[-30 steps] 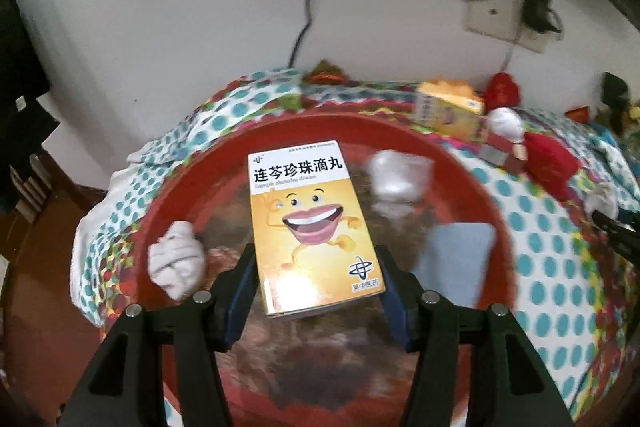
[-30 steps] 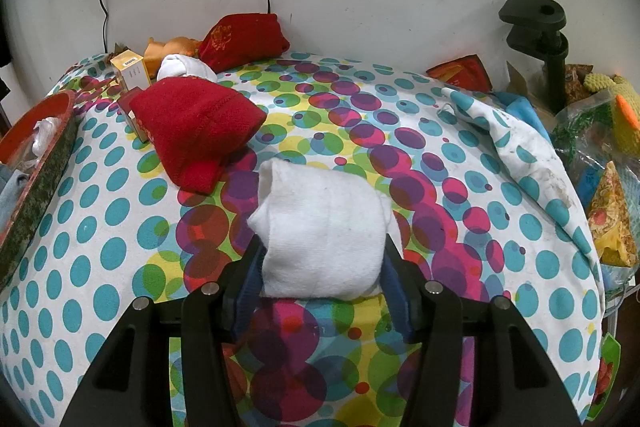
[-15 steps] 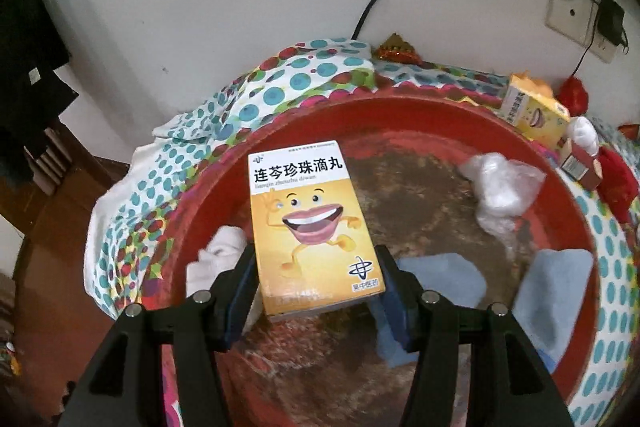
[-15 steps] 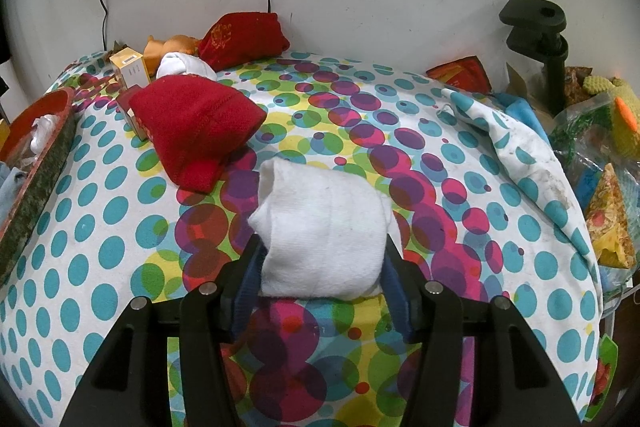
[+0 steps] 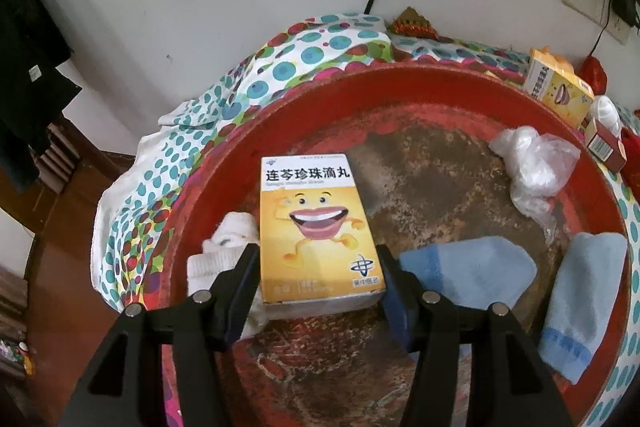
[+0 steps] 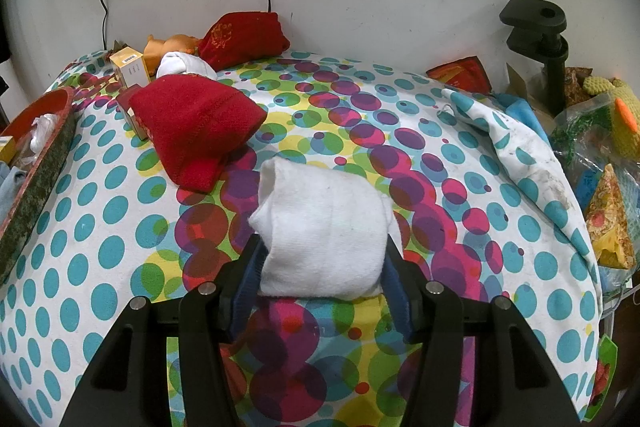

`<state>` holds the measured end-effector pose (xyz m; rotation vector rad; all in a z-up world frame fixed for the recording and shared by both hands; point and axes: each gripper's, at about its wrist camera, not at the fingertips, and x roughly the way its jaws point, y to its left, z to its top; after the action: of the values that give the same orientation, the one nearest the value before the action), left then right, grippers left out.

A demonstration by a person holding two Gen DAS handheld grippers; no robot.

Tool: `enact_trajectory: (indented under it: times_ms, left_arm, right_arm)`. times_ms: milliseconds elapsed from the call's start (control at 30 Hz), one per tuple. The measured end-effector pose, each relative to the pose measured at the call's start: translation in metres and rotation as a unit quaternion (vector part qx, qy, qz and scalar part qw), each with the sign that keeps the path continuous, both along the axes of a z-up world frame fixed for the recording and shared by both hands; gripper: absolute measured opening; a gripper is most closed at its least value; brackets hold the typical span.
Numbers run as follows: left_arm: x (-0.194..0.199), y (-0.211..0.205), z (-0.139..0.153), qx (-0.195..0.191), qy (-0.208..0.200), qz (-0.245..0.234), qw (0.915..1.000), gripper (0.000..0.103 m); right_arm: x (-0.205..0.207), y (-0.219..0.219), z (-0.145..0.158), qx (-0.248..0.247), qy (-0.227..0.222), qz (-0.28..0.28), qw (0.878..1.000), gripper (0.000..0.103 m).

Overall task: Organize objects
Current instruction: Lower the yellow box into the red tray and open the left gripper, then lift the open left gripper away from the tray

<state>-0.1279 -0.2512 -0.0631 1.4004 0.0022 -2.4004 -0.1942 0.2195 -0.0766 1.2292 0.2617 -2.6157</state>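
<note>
My left gripper [image 5: 318, 273] is shut on a yellow medicine box [image 5: 316, 227] with a cartoon mouth, held over the left part of a round red tray [image 5: 420, 83]. In the tray lie a rolled white sock [image 5: 218, 255], two light blue socks [image 5: 468, 273] [image 5: 580, 303] and a crumpled clear plastic bag [image 5: 532, 163]. My right gripper [image 6: 322, 269] is shut on a rolled white sock [image 6: 320, 223] just above the dotted tablecloth [image 6: 100, 227]. The red tray [image 6: 36, 171] shows at the left edge of the right wrist view.
Beside the tray stand a second yellow box [image 5: 558, 93] and a small red box [image 5: 604, 147]. Red cloth bundles [image 6: 192, 127] [image 6: 244, 39], a white sock [image 6: 184, 65] and an orange toy [image 6: 168, 47] lie near the wall. A black clamp [image 6: 540, 47] and bags [image 6: 600, 163] crowd the right.
The left gripper has carried the yellow box to the left and lower over the tray, so the tray now fills the view. The right gripper and its white sock have stayed put.
</note>
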Motion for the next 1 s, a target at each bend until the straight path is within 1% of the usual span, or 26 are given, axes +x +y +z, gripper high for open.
enact_trajectory:
  times_ms: [133,300,533,800,900,1000]
  left_arm:
    - [0.003,0.001,0.001,0.005,0.004,-0.006,1.0000,0.060]
    - [0.009,-0.001,0.003,0.024,0.011,-0.004,0.9996,0.062]
    - [0.025,-0.001,0.011,0.052,0.024,-0.005,0.9984,0.062]
    - [0.058,0.009,0.026,0.053,0.056,-0.007,0.9970,0.062]
    - [0.071,0.015,0.029,0.051,0.062,-0.010,0.9967,0.062]
    - [0.086,0.026,0.031,0.038,0.070,-0.022,0.9966,0.062]
  right_arm:
    - [-0.002,-0.007,-0.001,0.000,0.000,0.000,1.000,0.055]
    - [0.001,-0.003,-0.005,0.008,0.000,0.004,1.000,0.060]
    - [-0.001,-0.009,-0.006,0.011,-0.001,0.005,1.000,0.060]
    - [-0.003,-0.015,-0.007,0.011,-0.001,0.006,1.000,0.060]
    - [-0.003,-0.015,-0.008,0.012,-0.001,0.006,1.000,0.060]
    - [-0.004,-0.017,-0.008,0.014,-0.001,0.006,1.000,0.060]
